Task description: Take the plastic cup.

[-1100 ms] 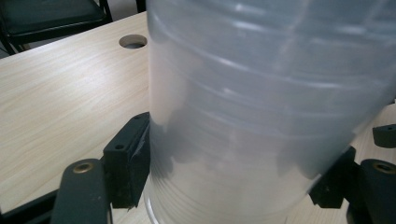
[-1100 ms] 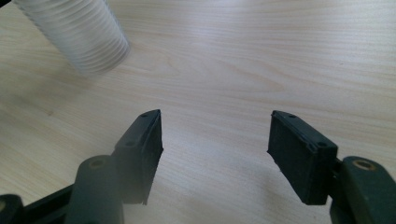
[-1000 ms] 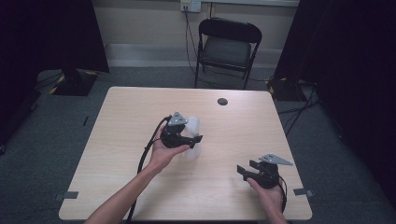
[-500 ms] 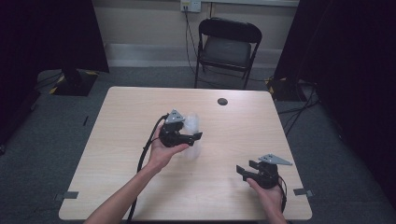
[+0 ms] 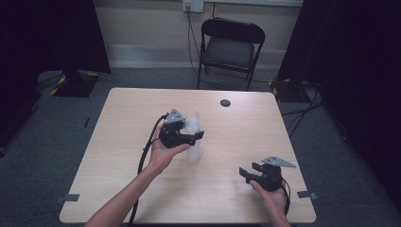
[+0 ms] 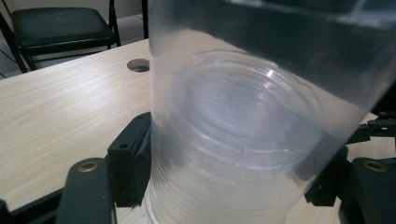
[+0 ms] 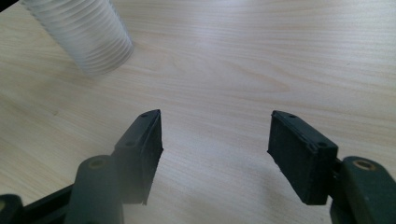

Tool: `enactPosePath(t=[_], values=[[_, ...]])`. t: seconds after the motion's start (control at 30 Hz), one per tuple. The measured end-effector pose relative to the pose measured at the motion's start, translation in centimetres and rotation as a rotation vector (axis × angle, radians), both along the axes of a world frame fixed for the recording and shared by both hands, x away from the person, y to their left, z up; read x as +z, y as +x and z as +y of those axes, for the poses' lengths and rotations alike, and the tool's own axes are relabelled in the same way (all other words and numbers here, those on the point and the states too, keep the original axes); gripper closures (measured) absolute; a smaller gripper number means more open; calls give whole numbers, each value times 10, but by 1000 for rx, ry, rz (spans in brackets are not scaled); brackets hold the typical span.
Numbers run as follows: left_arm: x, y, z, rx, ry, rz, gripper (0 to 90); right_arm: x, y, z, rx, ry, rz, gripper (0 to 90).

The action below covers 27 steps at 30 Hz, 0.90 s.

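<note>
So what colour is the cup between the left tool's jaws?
The plastic cup is clear and colourless, slightly frosted, with fine ribbing; it shows best in the left gripper view.

Folding chair (image 5: 230, 45) behind table (image 5: 118, 142) — wall outlet (image 5: 193, 5).

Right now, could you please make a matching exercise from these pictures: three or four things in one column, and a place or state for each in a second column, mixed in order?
Things:
1. clear plastic cup
2. right gripper
3. folding chair
4. round hole

Places or states:
a. on the floor beyond the far edge of the table
b. jaws apart over bare wood, with nothing between them
c. in the tabletop near its far edge
d. between the jaws of the left gripper, which have just been closing

Pairs: 1-d, 2-b, 3-a, 4-c
</note>
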<state>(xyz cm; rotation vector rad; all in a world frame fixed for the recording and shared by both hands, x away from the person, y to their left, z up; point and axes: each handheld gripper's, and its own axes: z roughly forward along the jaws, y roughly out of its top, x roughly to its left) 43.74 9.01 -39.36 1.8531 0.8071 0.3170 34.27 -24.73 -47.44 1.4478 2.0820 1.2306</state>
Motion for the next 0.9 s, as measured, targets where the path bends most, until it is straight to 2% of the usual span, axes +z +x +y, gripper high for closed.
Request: enactPosePath(t=[0.23, 0.4, 0.7, 0.9], values=[[5, -2, 0, -3, -18, -15, 320, 0, 0, 0, 3, 6, 0, 347], [11, -4, 1, -7, -33, -55, 327, -1, 0, 0, 4, 5, 0, 347], [13, -3, 5, 1, -90, -51, 331, 0, -1, 1, 4, 9, 0, 345], [17, -5, 7, 4, -113, -71, 333, -1, 0, 1, 4, 12, 0, 344]])
